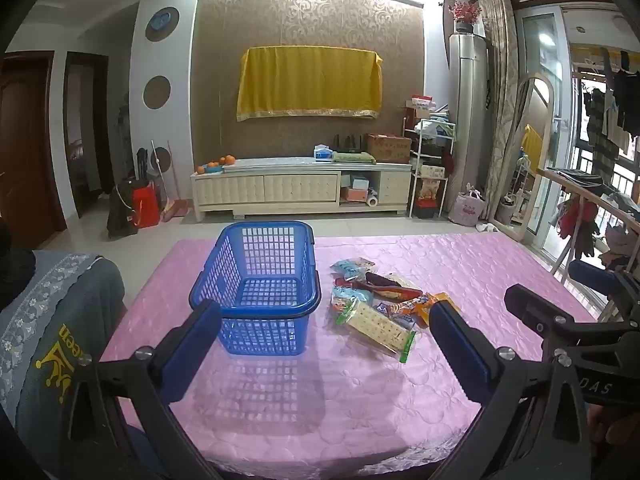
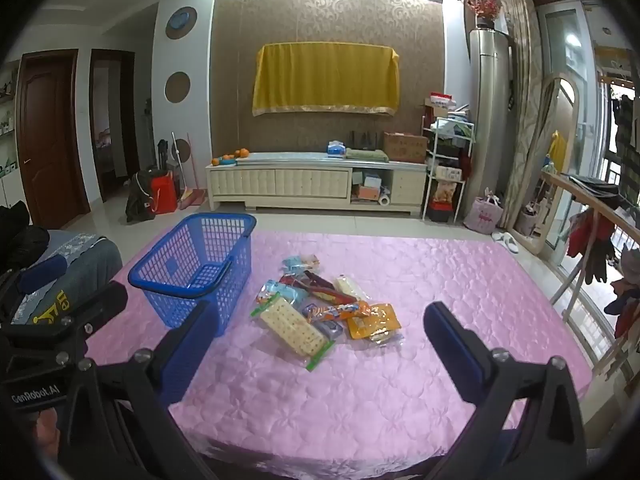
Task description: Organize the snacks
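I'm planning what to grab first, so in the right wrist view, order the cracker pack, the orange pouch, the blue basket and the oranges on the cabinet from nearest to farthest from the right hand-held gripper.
1. Cracker pack, centre, and orange pouch, just to its right: too close to call.
2. Blue basket, left on the pink cover.
3. Oranges, far back on the cabinet.
The right hand-held gripper is open.

Two side-by-side wrist views, angled down, sharing basket (image 1: pixel 262 288) and snacks (image 2: pixel 320 308).
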A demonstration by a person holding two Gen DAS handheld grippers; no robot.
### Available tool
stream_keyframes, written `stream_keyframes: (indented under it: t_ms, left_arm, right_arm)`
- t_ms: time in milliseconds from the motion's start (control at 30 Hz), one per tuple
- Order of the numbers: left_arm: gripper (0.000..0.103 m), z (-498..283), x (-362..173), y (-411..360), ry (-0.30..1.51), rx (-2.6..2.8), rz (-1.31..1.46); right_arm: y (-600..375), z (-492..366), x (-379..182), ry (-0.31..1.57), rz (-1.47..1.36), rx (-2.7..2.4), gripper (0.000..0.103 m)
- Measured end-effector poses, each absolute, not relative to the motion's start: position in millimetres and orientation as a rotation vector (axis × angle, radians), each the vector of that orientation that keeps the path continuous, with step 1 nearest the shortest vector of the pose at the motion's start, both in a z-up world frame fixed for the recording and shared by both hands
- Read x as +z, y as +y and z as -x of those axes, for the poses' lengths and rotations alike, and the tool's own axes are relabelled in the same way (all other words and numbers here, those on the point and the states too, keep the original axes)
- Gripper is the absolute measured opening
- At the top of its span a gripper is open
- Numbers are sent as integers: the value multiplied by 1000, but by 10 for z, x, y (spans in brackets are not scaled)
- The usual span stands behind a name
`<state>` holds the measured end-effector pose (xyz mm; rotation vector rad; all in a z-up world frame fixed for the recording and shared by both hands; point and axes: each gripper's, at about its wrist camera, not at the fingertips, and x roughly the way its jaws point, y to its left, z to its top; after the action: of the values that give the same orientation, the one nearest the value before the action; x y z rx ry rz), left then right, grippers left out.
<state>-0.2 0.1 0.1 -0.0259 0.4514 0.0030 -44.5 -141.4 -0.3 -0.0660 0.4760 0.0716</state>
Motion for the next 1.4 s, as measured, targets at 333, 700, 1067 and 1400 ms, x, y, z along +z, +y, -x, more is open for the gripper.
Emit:
stream_keyframes:
  t_ms: [333,700,1067,1400]
  left_arm:
    - [103,8,-23,22,468,1,33]
    - [103,-8,-88,0,484,-1,36]
    - [103,-19,-105,-1,489,1,36]
    - [103,-26,-109,-2,491,0,37]
  right_arm:
    - [-1396,432,-18,482,72,71,103]
    - [-1417,437,-50,494,68,72,103]
    - [-1425,429,-85,496,65,71,103]
    - [-1427,428,-92,497,65,73,103]
